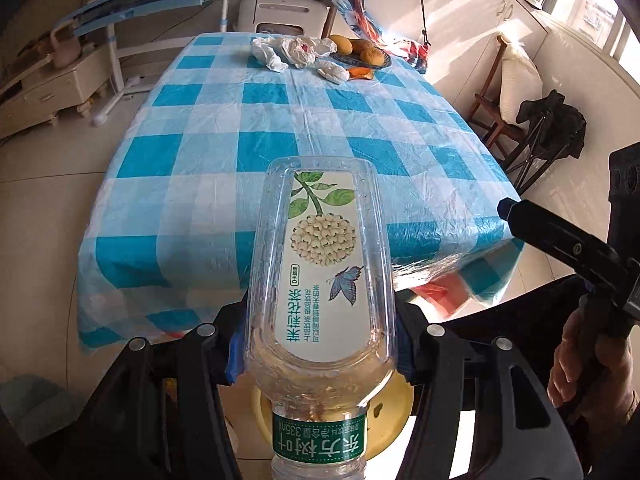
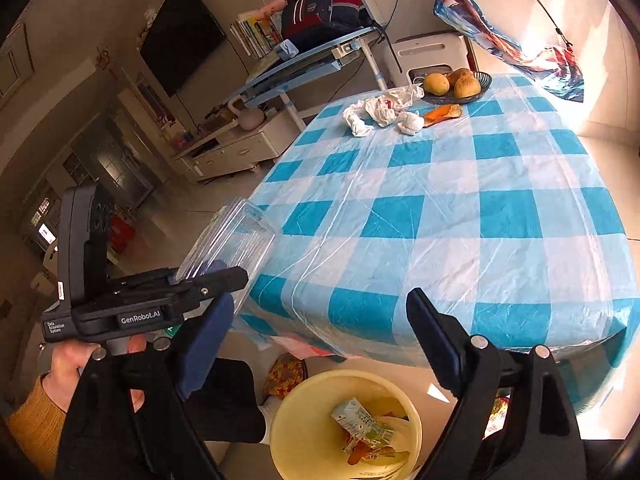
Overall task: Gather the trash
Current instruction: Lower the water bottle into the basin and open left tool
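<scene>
My left gripper [image 1: 320,344] is shut on a clear, empty plastic bottle [image 1: 320,272] with a white flower label; its green neck band points back at the camera. The bottle hangs past the near edge of the blue-checked table [image 1: 224,128], over a yellow bin [image 1: 400,404]. In the right wrist view the same bottle [image 2: 232,236] sticks out of the left gripper [image 2: 216,276]. My right gripper [image 2: 320,312] stands open with nothing between its fingers, above the bin [image 2: 344,373], which holds a crumpled carton [image 2: 360,424]. Crumpled tissues [image 2: 360,120], a plastic bag [image 2: 390,104] and an orange peel [image 2: 442,114] lie at the table's far end.
A fruit bowl [image 2: 456,84] stands behind the trash at the far table edge. A wooden chair [image 1: 500,120] with a dark cloth is on the right. A blue desk [image 2: 304,64] and a low cabinet [image 2: 232,152] stand on the left. A patterned slipper [image 2: 286,376] lies beside the bin.
</scene>
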`<state>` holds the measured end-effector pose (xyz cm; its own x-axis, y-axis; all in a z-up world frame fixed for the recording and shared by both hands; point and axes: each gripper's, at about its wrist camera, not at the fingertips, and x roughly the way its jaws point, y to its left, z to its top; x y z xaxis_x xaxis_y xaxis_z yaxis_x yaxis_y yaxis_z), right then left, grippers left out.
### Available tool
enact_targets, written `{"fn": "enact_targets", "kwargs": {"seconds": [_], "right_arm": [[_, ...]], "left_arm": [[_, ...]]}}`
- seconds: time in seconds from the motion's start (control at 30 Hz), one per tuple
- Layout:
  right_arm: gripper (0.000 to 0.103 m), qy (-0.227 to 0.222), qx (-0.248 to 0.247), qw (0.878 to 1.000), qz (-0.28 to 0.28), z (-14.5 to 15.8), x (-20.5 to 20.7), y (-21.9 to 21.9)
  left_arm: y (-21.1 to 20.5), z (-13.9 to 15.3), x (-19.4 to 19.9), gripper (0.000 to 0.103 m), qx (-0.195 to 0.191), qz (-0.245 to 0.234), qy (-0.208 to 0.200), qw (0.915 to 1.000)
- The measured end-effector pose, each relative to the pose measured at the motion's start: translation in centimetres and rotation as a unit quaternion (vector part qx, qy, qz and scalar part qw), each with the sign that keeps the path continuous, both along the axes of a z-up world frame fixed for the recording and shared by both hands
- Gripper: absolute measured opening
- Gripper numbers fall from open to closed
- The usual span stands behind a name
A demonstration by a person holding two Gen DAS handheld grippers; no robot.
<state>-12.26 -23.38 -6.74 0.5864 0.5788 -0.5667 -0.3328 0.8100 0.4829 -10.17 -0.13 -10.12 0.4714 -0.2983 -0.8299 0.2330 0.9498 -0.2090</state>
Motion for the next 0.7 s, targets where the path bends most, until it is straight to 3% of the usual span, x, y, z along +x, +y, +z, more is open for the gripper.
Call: {"fn": "enact_targets", "kwargs": {"seconds": [0.1,0.2,0.27,0.3,0.4,0.5,0.6,0.7], "right_arm": [[0.084,-0.005,0.019,1.000,-0.023,0.7,0.1,-1.1],[0.085,0.008,0.034,0.999,-0.037,0.2,0.6,-1.5],[0.085,0.019,0.041,0.998,-0.045,-0.2,0.9,-1.6],[0.084,0.022,0.044,0.998,-0.048,-0.3,0.9,-1.6],[0.085,0.026,0.042,0.997,-0.054,-0.3,0.6,-1.5],[0.085,0.021,0.029,0.998,-0.056,-0.2,0.0,-1.2],[0.085,0.018,0.016,0.998,-0.060,-0.2,-0.5,-0.9],[0.085,0.014,0.007,0.998,-0.062,-0.1,-0.8,-0.7]], "left_arm": [[-2.2,-2.2,-3.3,0.054,0.026,-0.042,0.043,0.9979],[-4.1,-4.7,-5.7,0.055,0.079,-0.091,0.089,0.9888],[-4.9,-5.5,-6.5,0.056,0.123,-0.109,0.087,0.9825],[-5.0,-5.5,-6.6,0.062,0.140,-0.108,0.078,0.9812],[-3.9,-4.3,-6.1,0.073,0.134,-0.076,0.047,0.9870],[-1.8,-1.9,-5.2,0.083,0.117,-0.008,-0.010,0.9930],[0.1,-0.1,-4.8,0.088,0.129,0.072,-0.068,0.9868],[2.0,0.9,-4.6,0.090,0.121,0.129,-0.089,0.9802]]}}
